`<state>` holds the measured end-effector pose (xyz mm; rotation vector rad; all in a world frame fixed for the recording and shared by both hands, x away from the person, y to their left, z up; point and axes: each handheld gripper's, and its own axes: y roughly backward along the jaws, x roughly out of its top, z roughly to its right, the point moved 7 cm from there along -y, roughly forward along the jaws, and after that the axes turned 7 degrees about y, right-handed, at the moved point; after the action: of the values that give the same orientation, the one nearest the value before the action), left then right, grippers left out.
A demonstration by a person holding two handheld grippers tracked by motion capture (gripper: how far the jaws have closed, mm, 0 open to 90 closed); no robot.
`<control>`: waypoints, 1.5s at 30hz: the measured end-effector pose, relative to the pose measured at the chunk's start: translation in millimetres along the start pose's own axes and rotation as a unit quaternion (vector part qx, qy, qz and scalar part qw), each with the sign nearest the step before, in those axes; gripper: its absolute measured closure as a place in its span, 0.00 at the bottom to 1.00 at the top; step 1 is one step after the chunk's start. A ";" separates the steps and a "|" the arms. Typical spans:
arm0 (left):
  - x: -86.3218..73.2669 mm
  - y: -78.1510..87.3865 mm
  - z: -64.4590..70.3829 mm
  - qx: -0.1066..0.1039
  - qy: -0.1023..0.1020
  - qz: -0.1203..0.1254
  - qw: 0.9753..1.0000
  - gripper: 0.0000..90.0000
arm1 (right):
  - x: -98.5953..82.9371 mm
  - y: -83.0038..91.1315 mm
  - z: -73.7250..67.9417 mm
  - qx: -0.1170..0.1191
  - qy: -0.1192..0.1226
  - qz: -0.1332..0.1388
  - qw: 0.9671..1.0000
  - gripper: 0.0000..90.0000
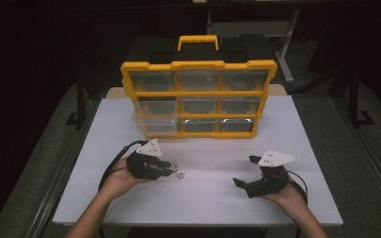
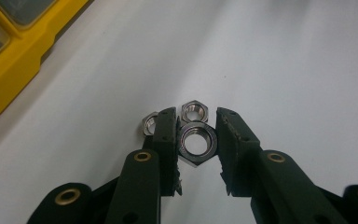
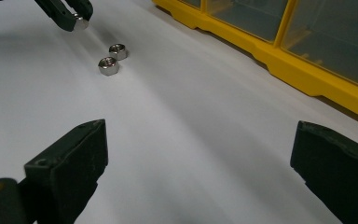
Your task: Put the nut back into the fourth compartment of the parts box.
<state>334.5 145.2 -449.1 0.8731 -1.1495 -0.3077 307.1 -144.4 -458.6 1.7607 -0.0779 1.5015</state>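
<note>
My left gripper (image 1: 171, 169) is left of the table's centre, shut on a steel hex nut (image 2: 196, 143) held flat between its jaws. Two smaller hex nuts lie on the white table just past the fingertips, one straight ahead (image 2: 194, 111) and one beside the left jaw (image 2: 149, 123). In the right gripper view the same two loose nuts (image 3: 113, 58) rest on the table, and the left gripper's tips (image 3: 77, 18) hold their nut beyond them. My right gripper (image 1: 246, 171) is at the right front, wide open (image 3: 205, 140) with nothing between its jaws.
A yellow organiser case (image 1: 198, 99) with clear drawers and a black handle stands upright at the back of the white table (image 1: 302, 148). Its lowest left drawer (image 1: 155, 126) sticks out a little. The table's front edge (image 1: 203, 223) is near both hands.
</note>
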 end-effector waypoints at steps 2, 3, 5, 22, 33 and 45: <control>1.7 1.5 1.4 -0.003 0.006 0.001 1.000 0.78 | 0.0 0.2 -0.1 0.000 0.001 0.000 1.000 0.04; 2.5 2.6 1.7 -0.006 0.005 0.002 1.000 0.78 | 0.0 0.3 -0.1 0.000 0.001 0.000 1.000 0.04; 4.8 4.7 2.2 -0.010 0.008 0.006 1.000 0.78 | 0.2 0.5 0.1 0.000 0.001 0.002 1.000 0.04; 25.1 32.7 1.9 -0.020 0.018 0.008 1.000 0.78 | -0.7 -0.3 0.8 0.001 -0.001 -0.002 1.000 0.04; 40.4 49.5 2.0 -0.028 0.014 0.003 0.999 0.78 | -0.4 0.4 1.1 0.001 -0.002 -0.001 1.000 0.04; 61.5 72.0 0.3 -0.031 0.014 0.007 0.999 0.78 | -0.9 0.1 1.1 -0.001 -0.001 -0.003 1.000 0.04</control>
<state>344.5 153.0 -355.3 0.8119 -1.1145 -0.3175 307.6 -145.6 -459.3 1.7597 -0.0757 1.4949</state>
